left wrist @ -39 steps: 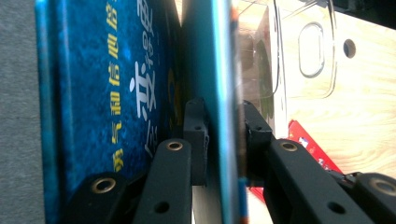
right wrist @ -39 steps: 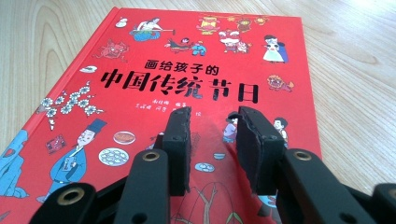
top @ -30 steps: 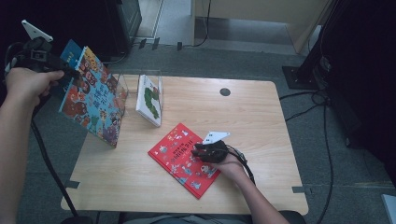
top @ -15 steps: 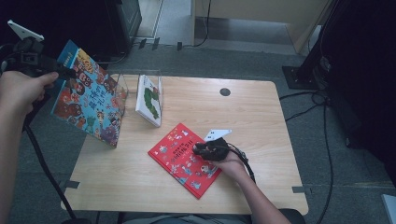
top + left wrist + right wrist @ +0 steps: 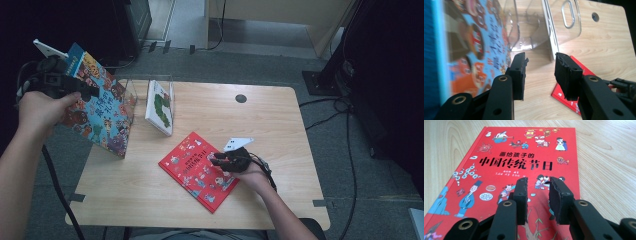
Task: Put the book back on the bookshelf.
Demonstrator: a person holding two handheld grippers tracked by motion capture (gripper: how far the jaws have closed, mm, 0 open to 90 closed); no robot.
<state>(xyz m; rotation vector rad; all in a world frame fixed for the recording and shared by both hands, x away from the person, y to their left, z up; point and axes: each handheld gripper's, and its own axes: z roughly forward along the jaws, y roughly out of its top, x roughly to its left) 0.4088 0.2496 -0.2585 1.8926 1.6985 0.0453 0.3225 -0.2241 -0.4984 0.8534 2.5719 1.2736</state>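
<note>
Our left gripper point(image 5: 540, 62) held its fingers apart and empty beside the blue picture book point(image 5: 100, 117), which tilted just left of the clear rack point(image 5: 131, 90). Our right gripper point(image 5: 537, 185), fingers narrowly parted, lay over the red hardcover point(image 5: 524, 152) near that rack. We judged it stiff and slick, best pinched at an edge.

— What writing can be read?
— On the red book point(image 5: 506, 167), just beyond the right gripper's jaws: small "画给孩子的", then large "中国传统节日".
— Anything else?
— The blue book's point(image 5: 474, 47) lettering, left of the left gripper's jaws, is too blurred.
</note>
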